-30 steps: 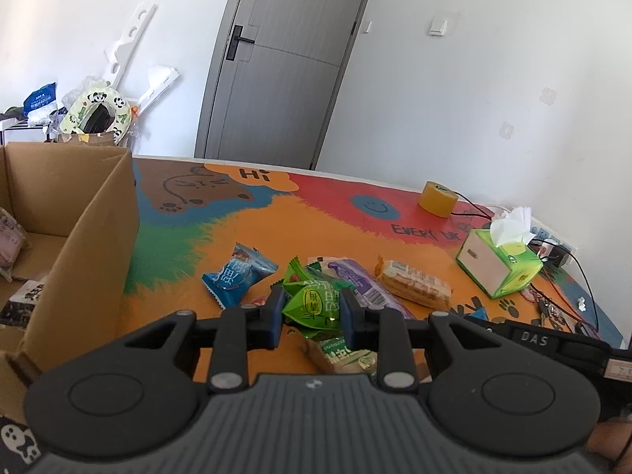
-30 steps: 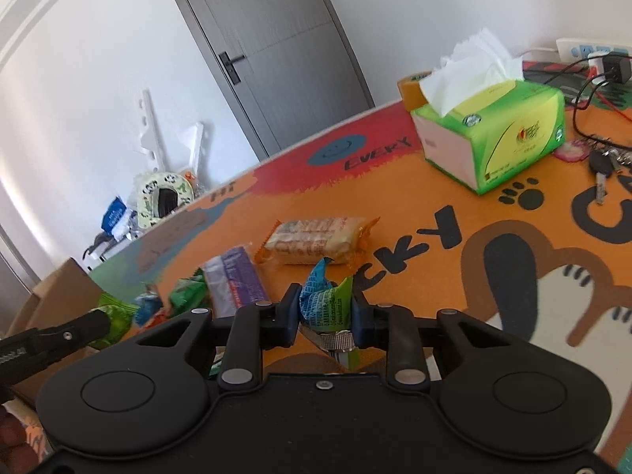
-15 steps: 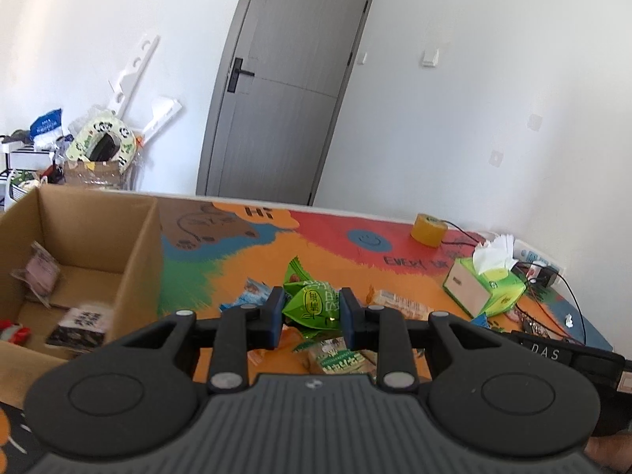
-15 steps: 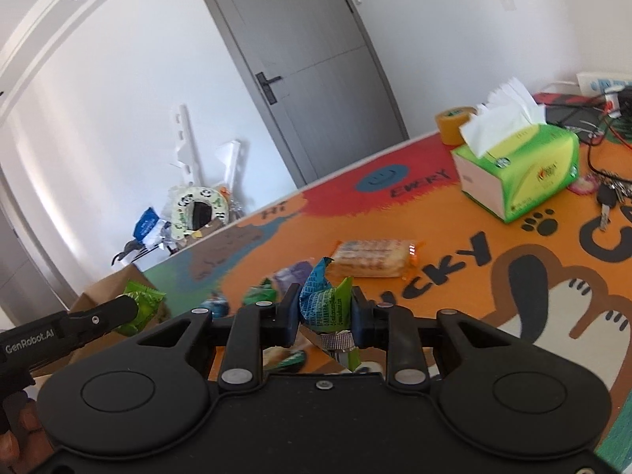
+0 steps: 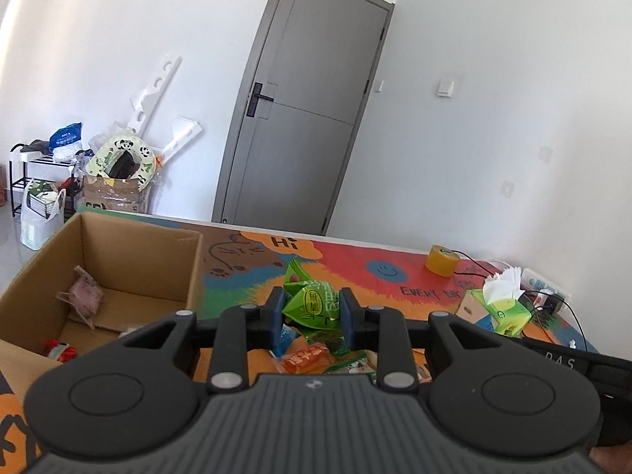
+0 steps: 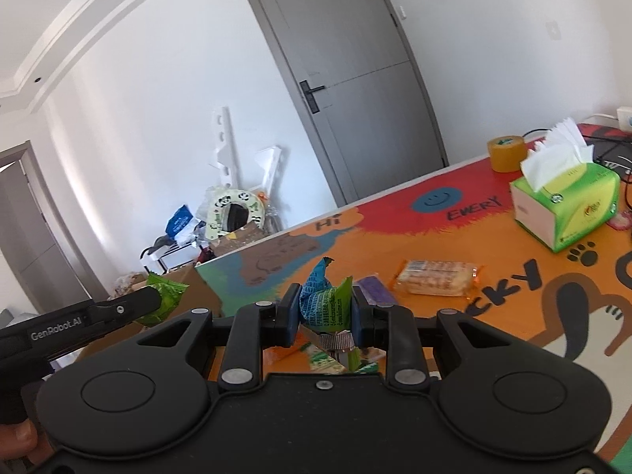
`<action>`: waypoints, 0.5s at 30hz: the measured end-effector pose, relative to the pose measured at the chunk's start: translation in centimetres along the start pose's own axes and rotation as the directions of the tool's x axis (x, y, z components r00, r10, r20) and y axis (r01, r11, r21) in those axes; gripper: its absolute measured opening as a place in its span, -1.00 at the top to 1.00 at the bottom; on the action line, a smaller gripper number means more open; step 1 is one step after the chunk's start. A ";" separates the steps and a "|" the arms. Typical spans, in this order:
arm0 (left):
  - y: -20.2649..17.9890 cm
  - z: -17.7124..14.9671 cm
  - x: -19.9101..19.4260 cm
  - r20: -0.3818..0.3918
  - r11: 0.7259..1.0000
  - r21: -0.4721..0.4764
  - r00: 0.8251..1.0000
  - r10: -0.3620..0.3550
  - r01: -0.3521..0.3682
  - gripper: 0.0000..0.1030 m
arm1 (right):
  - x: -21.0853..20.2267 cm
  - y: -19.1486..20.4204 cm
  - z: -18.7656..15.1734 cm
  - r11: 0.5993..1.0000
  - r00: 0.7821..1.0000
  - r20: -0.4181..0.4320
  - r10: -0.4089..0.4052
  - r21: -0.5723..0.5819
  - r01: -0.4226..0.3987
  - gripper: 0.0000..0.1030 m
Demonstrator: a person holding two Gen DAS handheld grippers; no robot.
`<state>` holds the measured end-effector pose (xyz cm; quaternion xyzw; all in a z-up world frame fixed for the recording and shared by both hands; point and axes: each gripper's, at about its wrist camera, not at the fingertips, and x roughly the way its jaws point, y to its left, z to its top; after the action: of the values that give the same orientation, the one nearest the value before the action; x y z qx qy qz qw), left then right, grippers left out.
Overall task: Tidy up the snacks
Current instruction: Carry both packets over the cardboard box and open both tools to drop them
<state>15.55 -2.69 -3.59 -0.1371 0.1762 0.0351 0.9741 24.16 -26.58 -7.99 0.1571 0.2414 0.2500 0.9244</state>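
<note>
My left gripper [image 5: 312, 308] is shut on a bright green snack packet [image 5: 314, 303], held in the air above the colourful table mat [image 5: 355, 272]. An open cardboard box [image 5: 102, 272] stands to its left, with a pink packet [image 5: 85, 296] and a red one [image 5: 59, 351] inside. My right gripper [image 6: 323, 310] is shut on a blue and green snack packet [image 6: 324, 300], also lifted off the mat. In the right wrist view the left gripper [image 6: 158, 302] shows at the left edge with its green packet [image 6: 166, 296]. More snacks lie below: an orange packet [image 5: 304, 357], a biscuit pack [image 6: 436, 282] and a purple packet [image 6: 375, 294].
A green tissue box [image 6: 568, 209] and a roll of yellow tape [image 6: 505, 154] stand at the mat's far right, with cables and a power strip [image 5: 545, 288] behind. A grey door [image 5: 304, 126] and a cluttered shelf [image 5: 47, 181] lie beyond the table.
Both grippers have risen with their packets still gripped. The left one has swung toward the cardboard box, whose inside now shows. The snacks on the mat look lower and smaller.
</note>
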 end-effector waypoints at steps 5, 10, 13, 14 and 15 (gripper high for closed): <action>0.9 0.3 -0.5 0.010 1.000 -0.011 1.000 0.012 -0.012 0.46 | 0.0 1.3 0.0 1.000 1.000 -0.003 0.021 -0.019 -0.021 0.49; 2.0 0.7 -1.5 0.029 0.999 -0.018 0.999 0.035 -0.034 0.46 | 0.7 2.4 -0.2 0.999 0.999 -0.016 0.044 -0.030 -0.044 0.49; 2.9 0.9 -2.0 0.034 0.998 -0.028 0.998 0.054 -0.053 0.46 | 1.2 3.4 -0.5 0.997 0.998 -0.027 0.063 -0.037 -0.064 0.49; 3.3 0.9 -2.1 0.036 0.998 -0.032 0.997 0.061 -0.060 0.46 | 1.4 3.7 -0.6 0.997 0.997 -0.032 0.071 -0.038 -0.072 0.49; 3.7 0.9 -2.3 0.038 0.997 -0.037 0.997 0.068 -0.067 0.46 | 1.6 4.0 -0.6 0.996 0.996 -0.037 0.079 -0.040 -0.080 0.49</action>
<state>13.31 1.12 -2.90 -0.1478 0.1608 0.0739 0.9731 23.50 -22.32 -7.43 0.1432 0.2459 0.2942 0.9124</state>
